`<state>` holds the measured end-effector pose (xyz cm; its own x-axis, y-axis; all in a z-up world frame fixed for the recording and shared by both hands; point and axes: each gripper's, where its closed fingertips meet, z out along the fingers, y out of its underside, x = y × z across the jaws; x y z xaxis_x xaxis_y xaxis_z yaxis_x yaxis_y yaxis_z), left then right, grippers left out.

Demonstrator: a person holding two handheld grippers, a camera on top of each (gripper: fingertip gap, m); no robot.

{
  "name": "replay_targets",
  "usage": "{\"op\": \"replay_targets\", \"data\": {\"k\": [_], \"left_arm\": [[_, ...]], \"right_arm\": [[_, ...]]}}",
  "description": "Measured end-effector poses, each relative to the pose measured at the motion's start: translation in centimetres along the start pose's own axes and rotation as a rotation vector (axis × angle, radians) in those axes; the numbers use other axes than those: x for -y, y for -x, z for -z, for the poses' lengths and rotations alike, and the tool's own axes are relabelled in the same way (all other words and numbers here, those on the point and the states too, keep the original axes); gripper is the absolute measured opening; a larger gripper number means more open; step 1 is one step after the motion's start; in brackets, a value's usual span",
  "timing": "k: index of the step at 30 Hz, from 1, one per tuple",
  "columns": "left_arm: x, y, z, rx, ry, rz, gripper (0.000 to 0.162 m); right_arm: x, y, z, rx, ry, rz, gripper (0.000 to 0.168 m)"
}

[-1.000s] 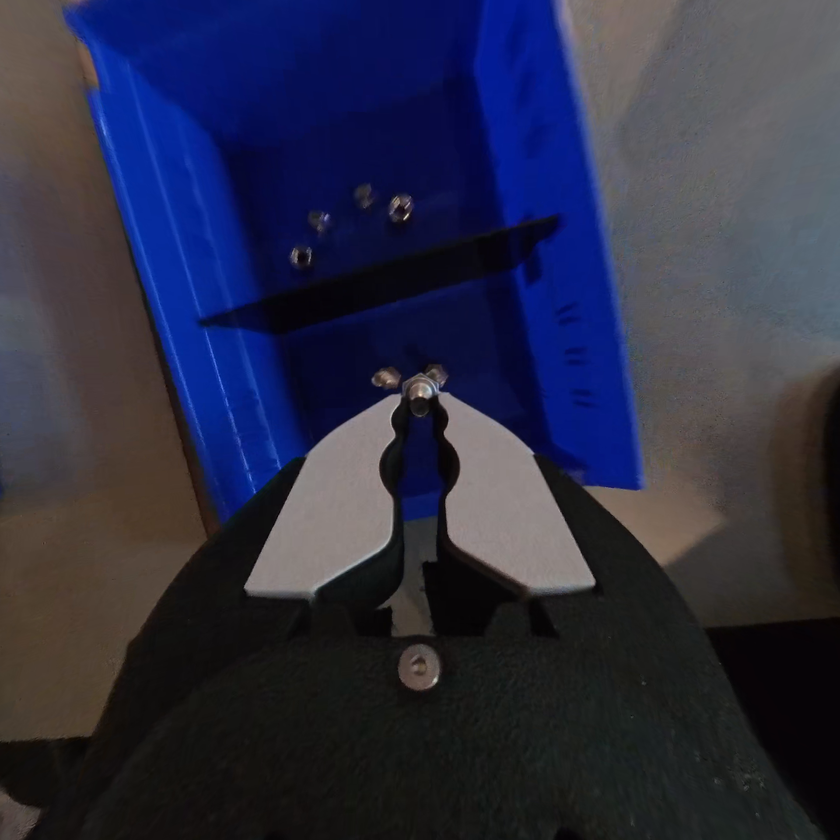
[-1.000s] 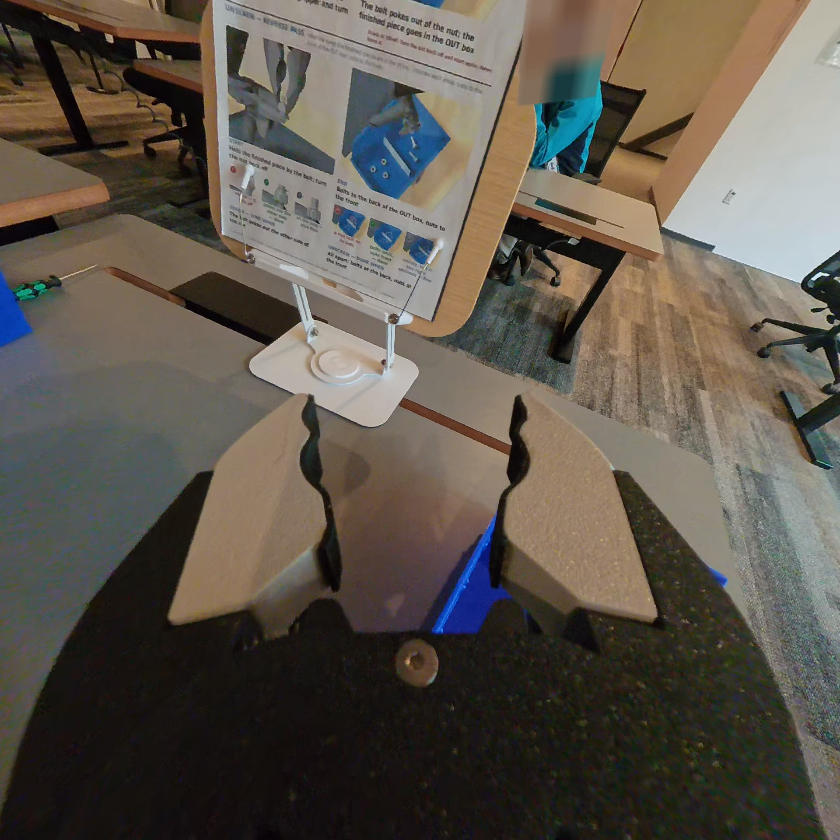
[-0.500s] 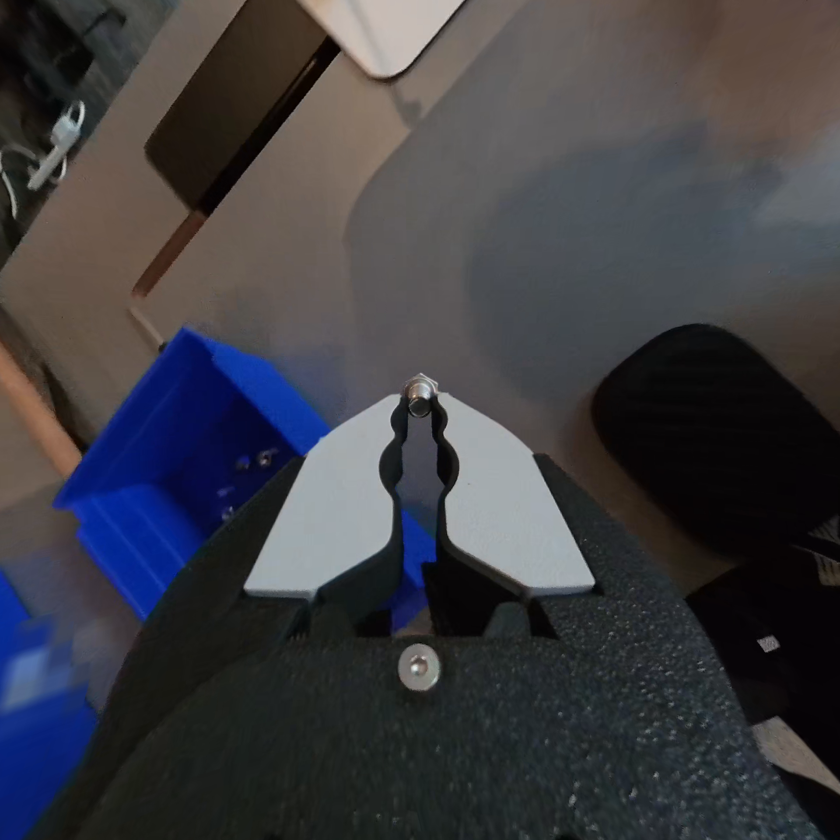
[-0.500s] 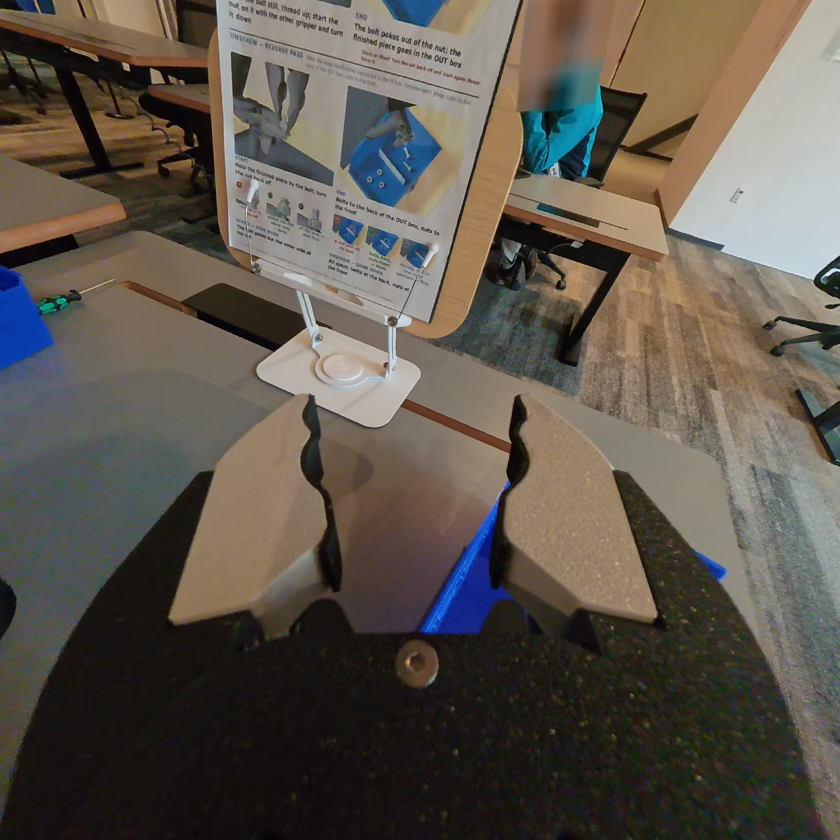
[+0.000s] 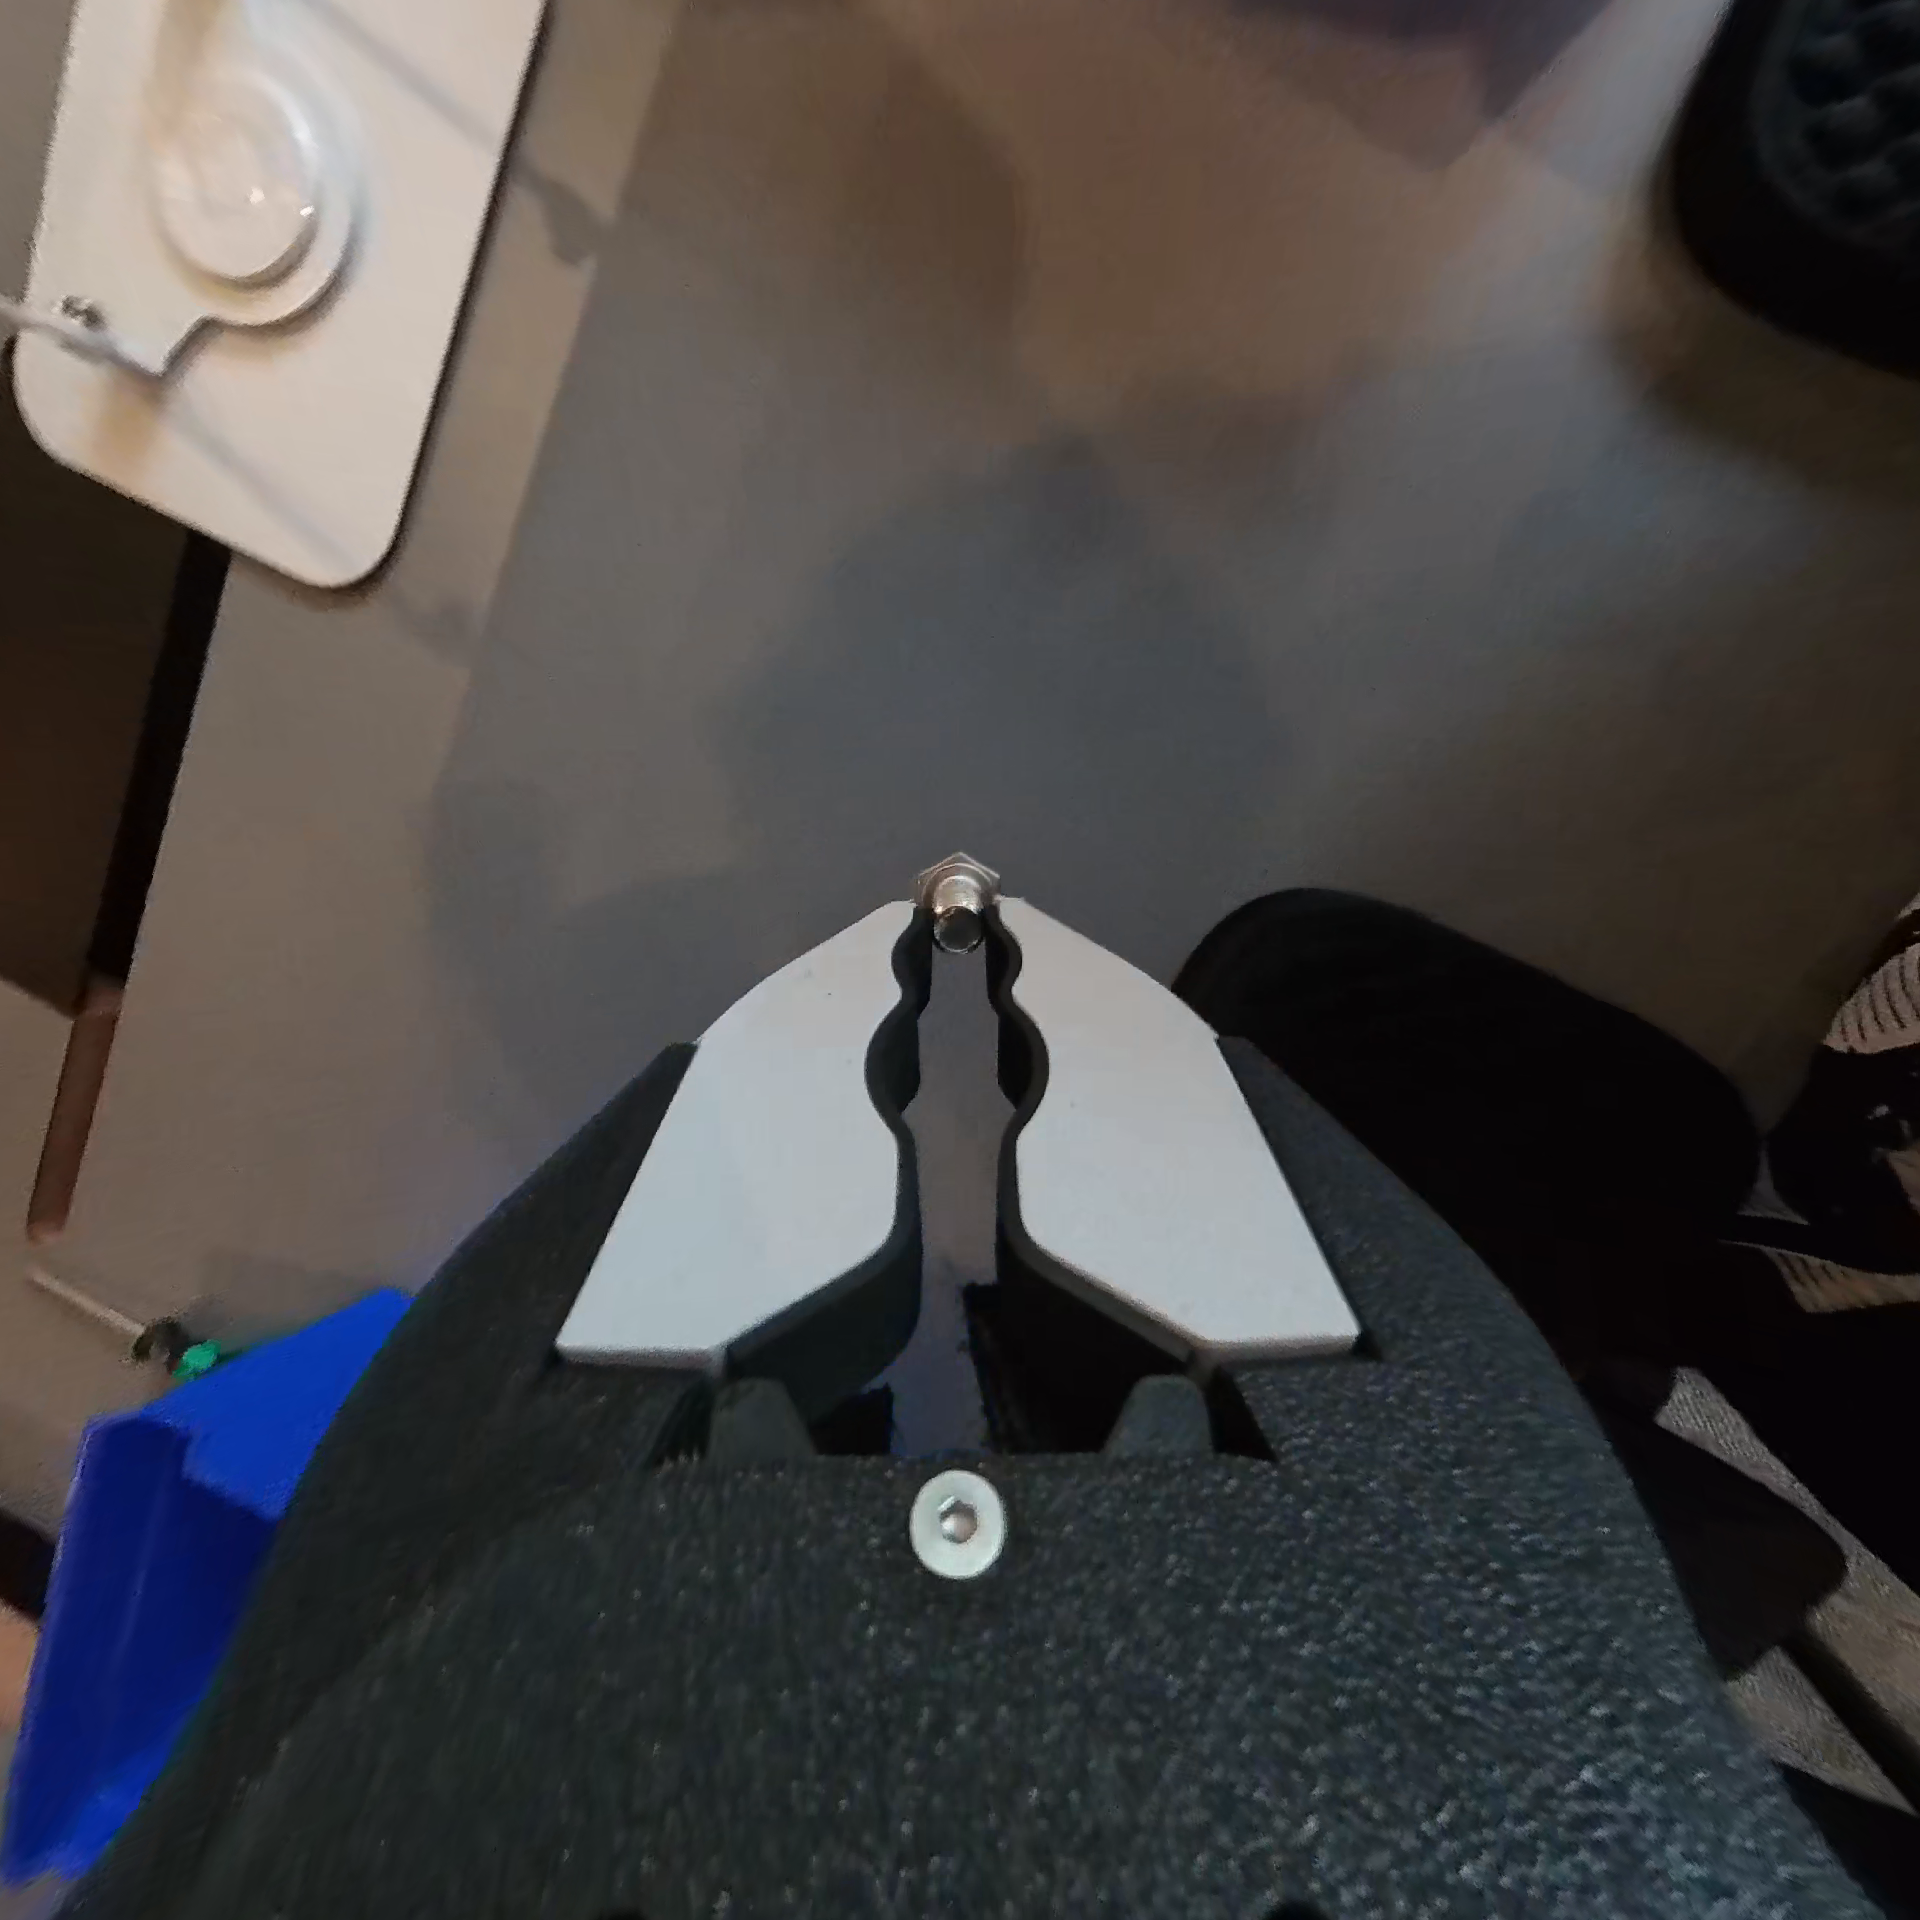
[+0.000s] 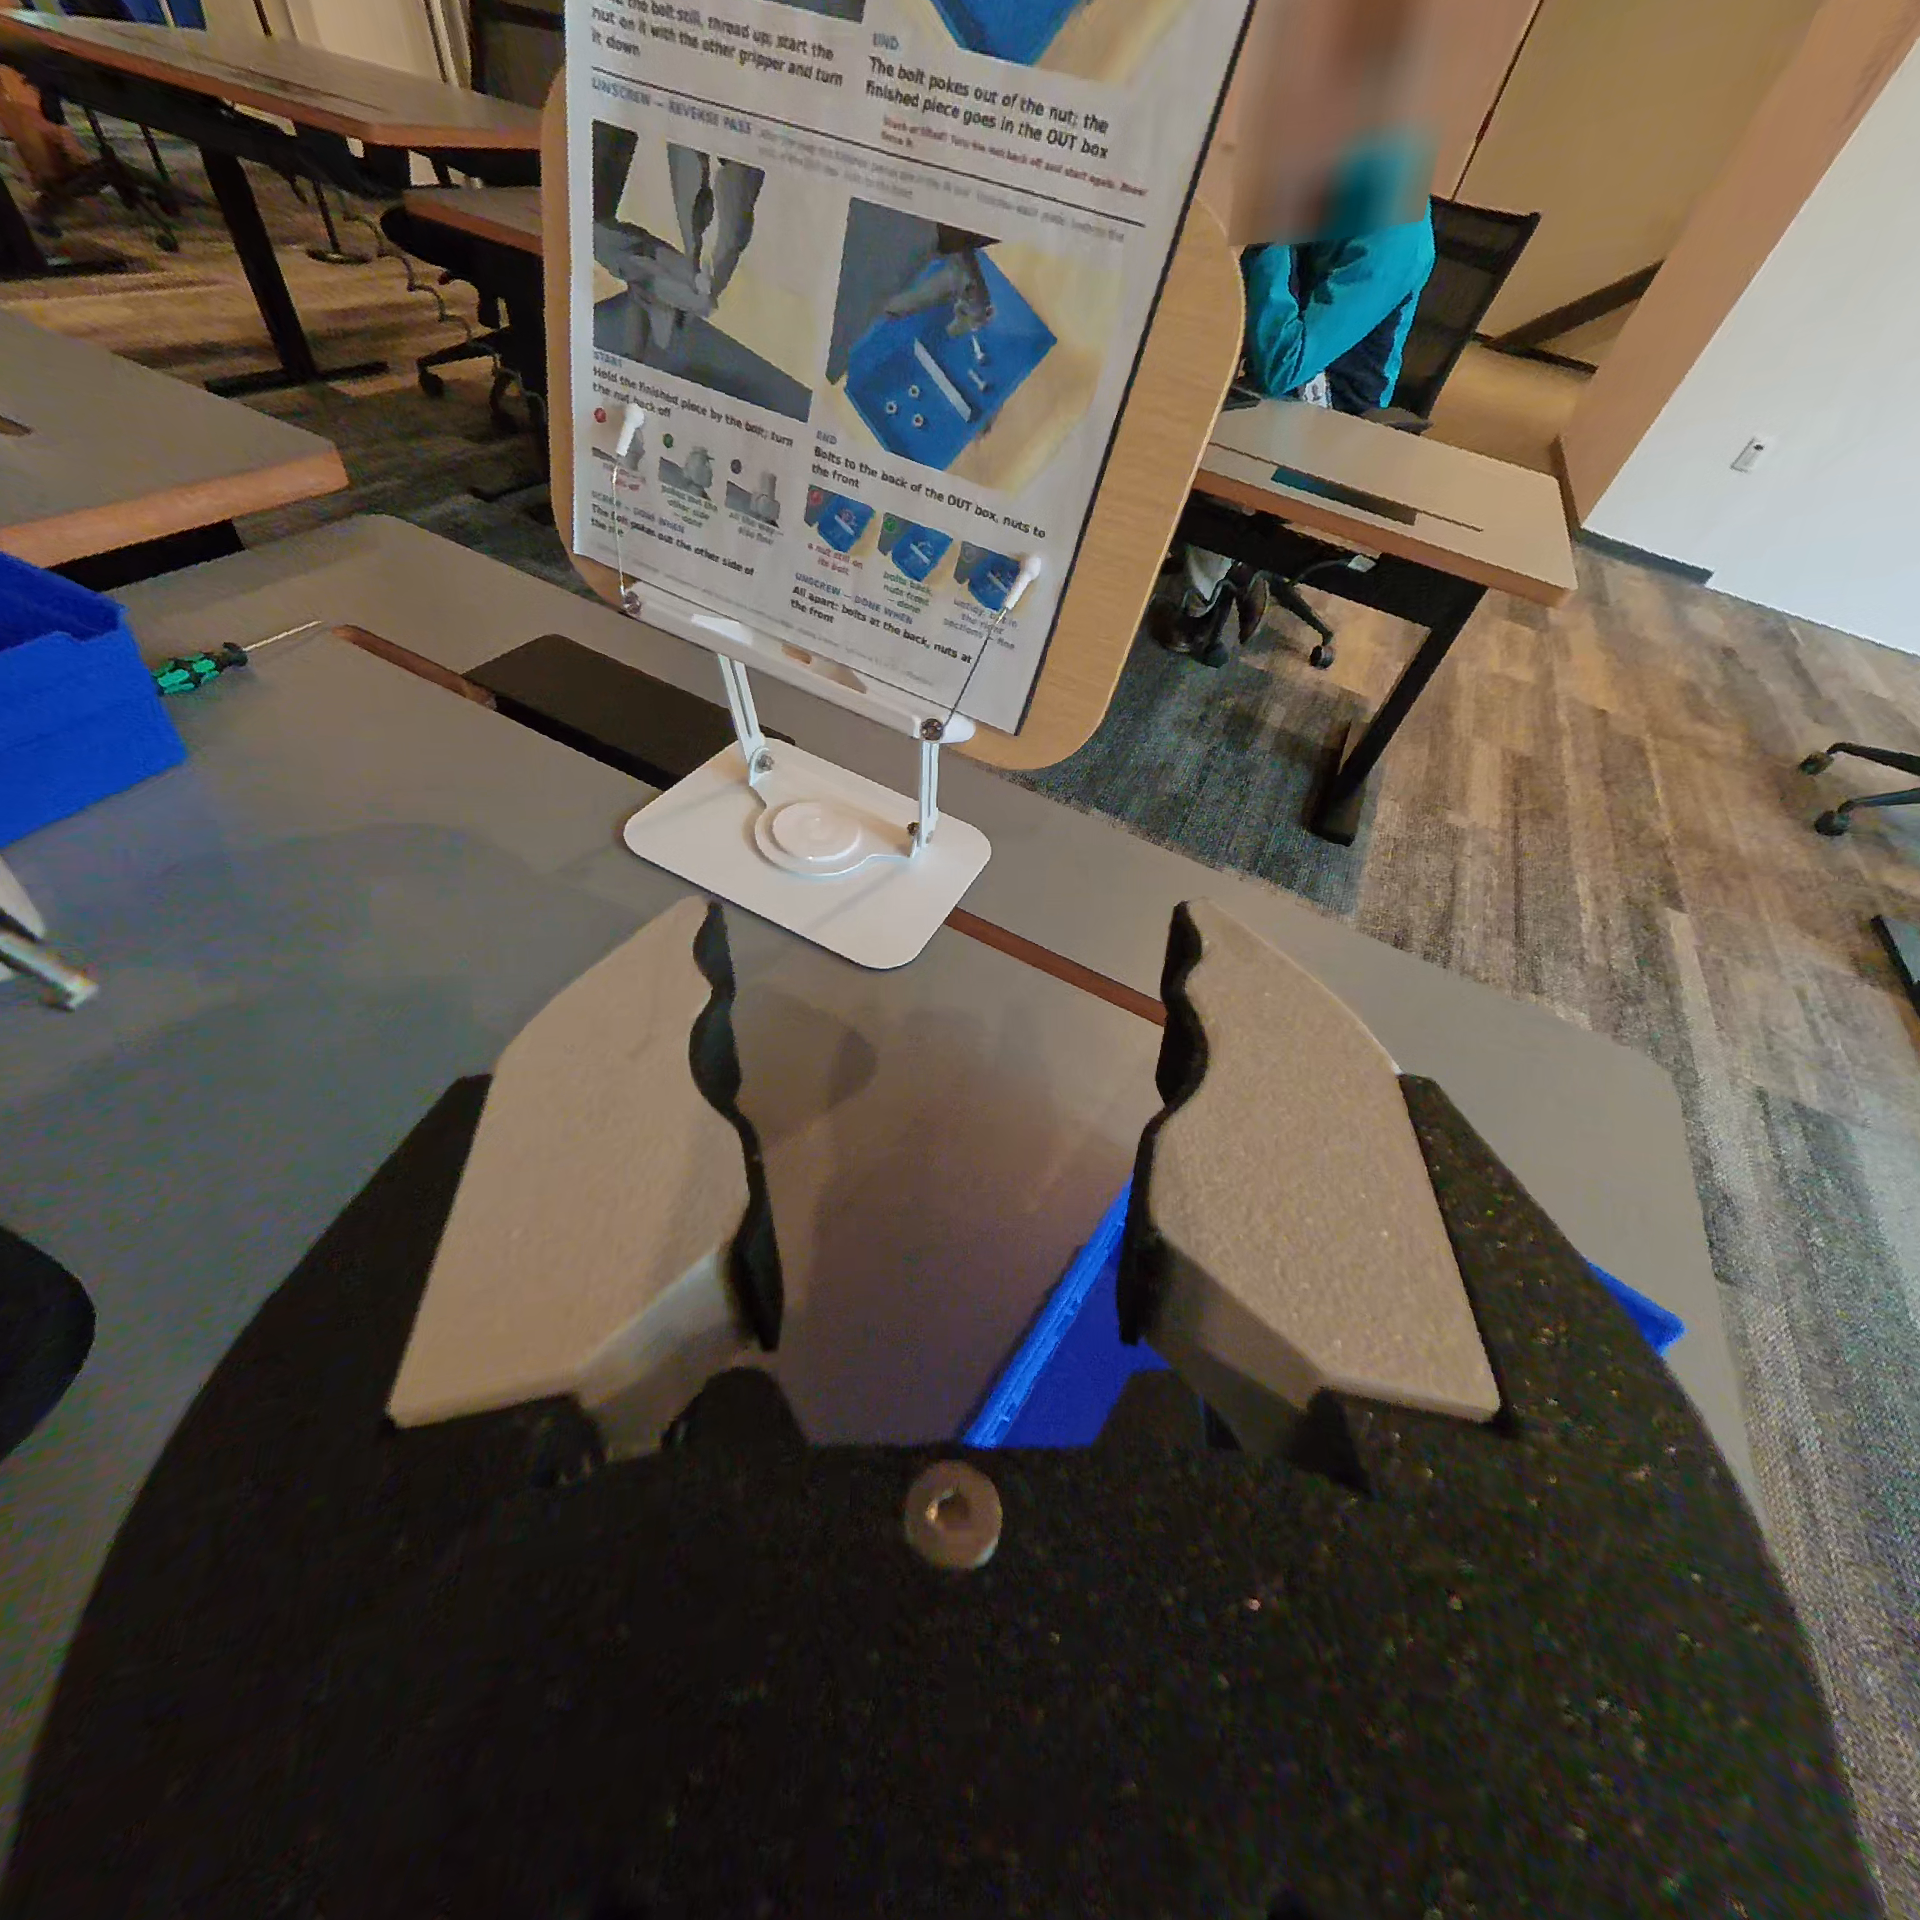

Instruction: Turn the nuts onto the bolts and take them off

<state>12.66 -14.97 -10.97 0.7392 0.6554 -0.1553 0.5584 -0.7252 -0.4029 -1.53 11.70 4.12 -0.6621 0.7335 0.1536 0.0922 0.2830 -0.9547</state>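
My left gripper (image 5: 956, 914) is shut on a small metal bolt (image 5: 956, 927) that carries a hex nut (image 5: 957, 871) just beyond the fingertips. It holds them above the grey table (image 5: 1039, 623). A blue bin (image 5: 156, 1507) lies at the lower left of the left wrist view. My right gripper (image 6: 945, 935) is open and empty above the table, over the corner of a blue bin (image 6: 1070, 1351). A second blue bin (image 6: 62, 696) stands at the far left of the right wrist view. A grey fingertip with metal, apparently the left gripper, shows at that view's left edge (image 6: 42, 966).
A white stand base (image 6: 810, 842) holds an instruction sheet (image 6: 862, 364) at the table's far side; the base also shows in the left wrist view (image 5: 239, 260). A green-handled screwdriver (image 6: 197, 665) lies near the left bin. A black object (image 5: 1455, 1091) sits to the right. A person in teal (image 6: 1340, 301) sits behind. The left gripper's tips are roughly 35 centimetres from the right gripper's.
My left gripper has swung away from the blue bin with the bolt and nut and is over the bare table near the stand base. My right gripper stays open, hardly moved.
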Motion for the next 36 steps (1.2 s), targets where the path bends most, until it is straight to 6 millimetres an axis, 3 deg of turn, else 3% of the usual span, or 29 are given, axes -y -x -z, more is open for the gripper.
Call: {"op": "replay_targets", "data": {"k": [7, 18, 26, 36], "left_arm": [[1.9, -2.2, -4.2, -0.062, 0.029, -0.07, 0.01], [2.1, -4.1, -9.5, -0.135, 0.1, -0.131, 0.01], [1.4, -4.5, -11.4, -0.17, 0.134, -0.128, 0.01], [1.1, -4.9, -12.3, -0.203, 0.131, -0.114, 0.01]], "right_arm": [[-0.1, 0.5, -0.3, 0.017, 0.009, 0.009, 0.079], [-0.2, 0.5, -0.3, 0.023, 0.015, 0.012, 0.079], [-0.3, 0.3, -0.3, 0.016, 0.019, 0.01, 0.079], [-0.4, 0.2, -0.4, 0.007, 0.027, 0.013, 0.08]]}}
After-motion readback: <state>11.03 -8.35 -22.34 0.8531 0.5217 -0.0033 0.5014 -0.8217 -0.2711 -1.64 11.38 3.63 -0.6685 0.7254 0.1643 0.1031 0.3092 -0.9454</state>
